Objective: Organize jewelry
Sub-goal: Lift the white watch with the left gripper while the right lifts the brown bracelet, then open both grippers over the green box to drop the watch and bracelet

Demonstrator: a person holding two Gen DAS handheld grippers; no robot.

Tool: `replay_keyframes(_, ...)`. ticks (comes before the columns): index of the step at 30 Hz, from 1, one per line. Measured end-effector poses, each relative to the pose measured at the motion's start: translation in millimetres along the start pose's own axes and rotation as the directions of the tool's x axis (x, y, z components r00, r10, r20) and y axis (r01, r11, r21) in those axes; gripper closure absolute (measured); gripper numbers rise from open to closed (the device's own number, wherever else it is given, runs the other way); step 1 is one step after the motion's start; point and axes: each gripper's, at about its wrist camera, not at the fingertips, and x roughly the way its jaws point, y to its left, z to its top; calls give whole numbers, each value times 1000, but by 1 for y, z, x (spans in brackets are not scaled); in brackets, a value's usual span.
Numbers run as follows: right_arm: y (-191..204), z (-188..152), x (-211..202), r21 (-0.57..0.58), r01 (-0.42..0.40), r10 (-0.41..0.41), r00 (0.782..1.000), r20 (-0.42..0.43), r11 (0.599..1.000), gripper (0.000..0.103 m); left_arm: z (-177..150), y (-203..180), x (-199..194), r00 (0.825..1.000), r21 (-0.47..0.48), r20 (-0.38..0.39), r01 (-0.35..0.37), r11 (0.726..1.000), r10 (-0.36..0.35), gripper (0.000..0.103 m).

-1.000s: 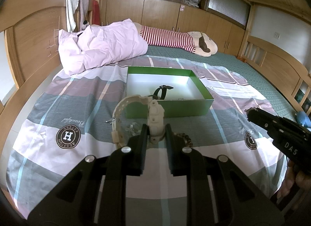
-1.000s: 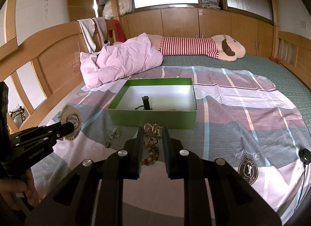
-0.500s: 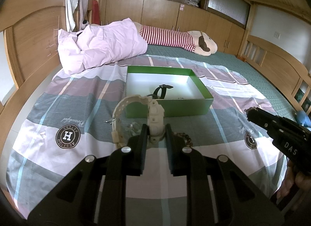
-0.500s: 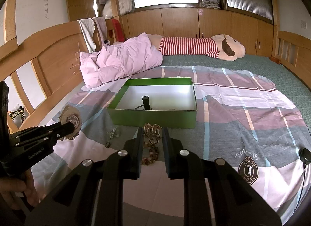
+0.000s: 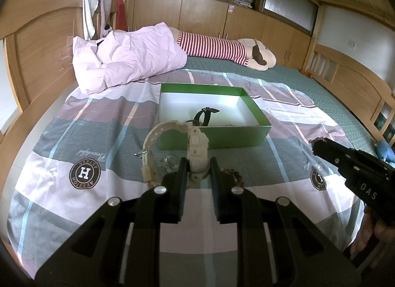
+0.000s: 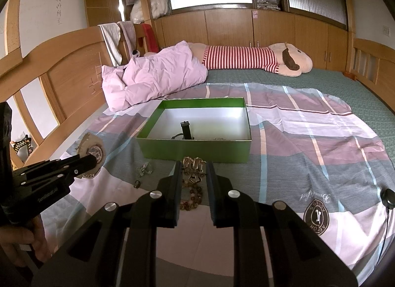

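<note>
A: What carries it all?
B: A bed [image 6: 345, 84] with a green cover; a striped sheet [image 6: 308, 139] is spread over its near part. A pink quilt [image 6: 153, 77] is bunched at the headboard side, and a plush dog [image 6: 246, 58] in red stripes lies along the far edge.

A: And the box?
B: A green box [image 6: 195, 150], white inside, sits on the sheet towards the bed's middle. A dark watch [image 5: 205, 116] lies in it, strap sticking up.

A: The left tool?
B: The left tool [image 5: 198, 171] is clenched on a cream watch [image 5: 195, 148], pads on either side of its case, band arching off to the left. It hangs just short of the box's near wall. A person's hand [image 6: 17, 242] holds the grip.

A: The right one?
B: The right tool [image 6: 193, 171] grips a gold chain piece [image 6: 193, 164] between its pads, also just before the box's near wall.

A: Anything loose?
B: A bead bracelet [image 6: 191, 199] lies on the sheet under the right tool; a small clear trinket [image 5: 169, 163] and a ring [image 6: 137, 183] lie nearer the headboard side.
</note>
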Motion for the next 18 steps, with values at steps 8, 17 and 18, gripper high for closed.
replay_keyframes(8,-11,37,41,18,-31,31,999,23,999,84,33,-2,34,1000,-26,21,-3,1000,4,85)
replay_keyframes(17,-36,66,153,72,8,-8,1000,-7,997,84,90,-4,127,1000,-27,30,1,1000,-1,85)
replay_keyframes(18,-39,67,162,80,16,-15,1000,-14,997,84,92,-4,142,1000,-20,16,-3,1000,3,85)
